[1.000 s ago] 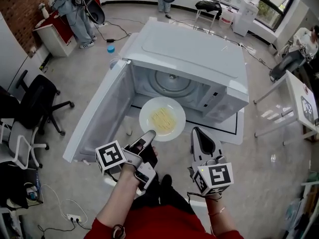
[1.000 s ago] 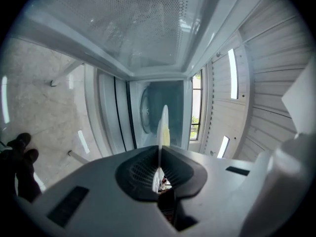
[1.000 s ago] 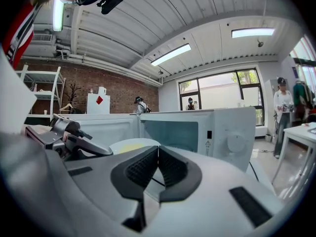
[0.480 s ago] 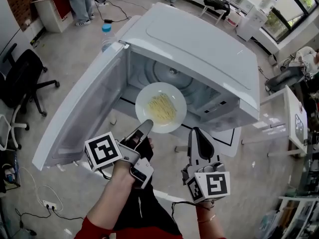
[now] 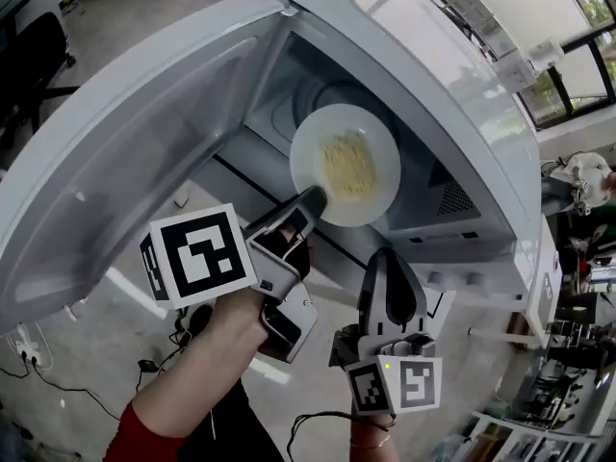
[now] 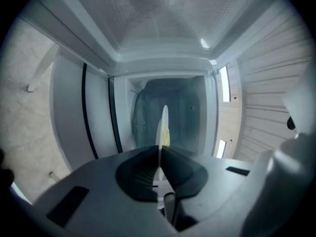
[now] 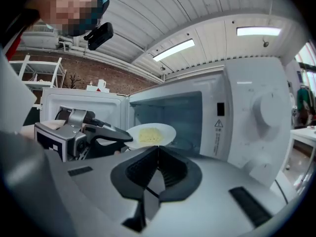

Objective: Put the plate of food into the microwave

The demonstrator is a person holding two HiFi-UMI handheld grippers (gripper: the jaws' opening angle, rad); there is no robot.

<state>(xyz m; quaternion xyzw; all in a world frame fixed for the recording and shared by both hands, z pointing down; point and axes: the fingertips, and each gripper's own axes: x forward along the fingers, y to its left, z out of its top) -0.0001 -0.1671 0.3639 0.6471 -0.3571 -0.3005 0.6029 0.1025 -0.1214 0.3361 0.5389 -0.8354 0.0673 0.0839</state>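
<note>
A white plate point(image 5: 345, 165) with yellow noodles hangs level in the open mouth of the white microwave point(image 5: 452, 94). My left gripper point(image 5: 313, 200) is shut on the plate's near rim. In the left gripper view the plate point(image 6: 162, 127) shows edge-on between the pads, with the dark cavity behind it. My right gripper point(image 5: 390, 287) stays lower and to the right, shut with nothing in it. From the right gripper view the plate point(image 7: 150, 135) and the left gripper point(image 7: 129, 138) show in front of the cavity, past the right gripper point(image 7: 158, 150).
The microwave door point(image 5: 125, 152) stands swung wide open to the left. The control panel with knobs point(image 7: 264, 112) is to the right of the cavity. Cables point(image 5: 58, 378) lie on the floor at the lower left.
The plate has travelled forward toward the microwave mouth in my left gripper. The head camera has moved much closer, so the microwave fills the view. The right gripper stayed shut below.
</note>
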